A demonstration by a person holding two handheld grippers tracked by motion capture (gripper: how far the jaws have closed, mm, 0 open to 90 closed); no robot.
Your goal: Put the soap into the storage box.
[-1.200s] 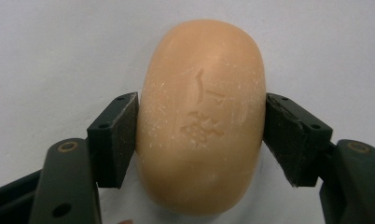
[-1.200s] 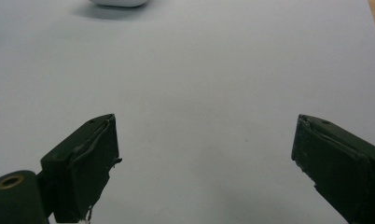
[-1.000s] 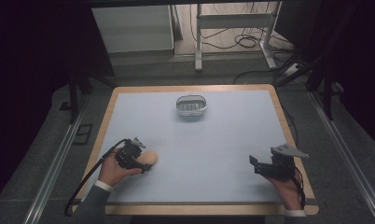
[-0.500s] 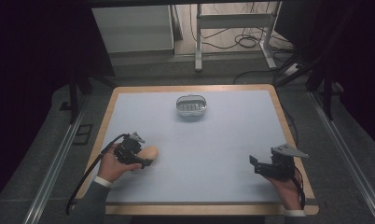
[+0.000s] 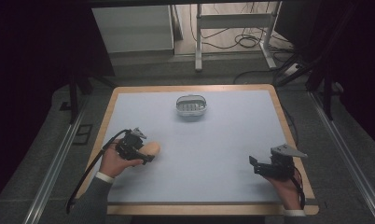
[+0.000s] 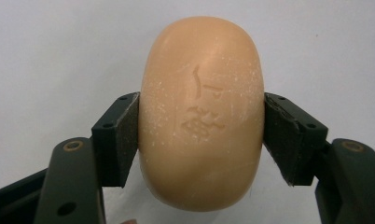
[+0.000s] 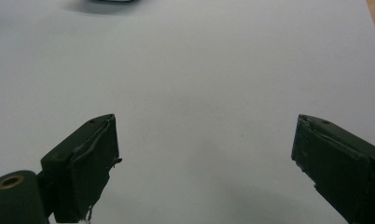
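An oval tan soap bar (image 6: 202,112) with a stamped mark sits squeezed between both pads of my left gripper (image 6: 202,133). In the high view that left gripper (image 5: 146,153) is near the table's front left, shut on the soap bar (image 5: 150,149), which it holds a little above the white surface. My right gripper (image 5: 252,164) rests at the front right with its jaws pointing left. The right gripper view has its jaws (image 7: 202,154) standing wide apart over bare tabletop, with nothing between them.
A small oval white soap dish (image 5: 191,106) with a ribbed inside stands at the back centre of the table (image 5: 213,140). Wooden edging frames the white top. Beyond the far edge are floor cables and a metal stand.
My left gripper has lifted slightly and shifted up the picture with the soap bar still clamped. The right gripper has stayed where it was.
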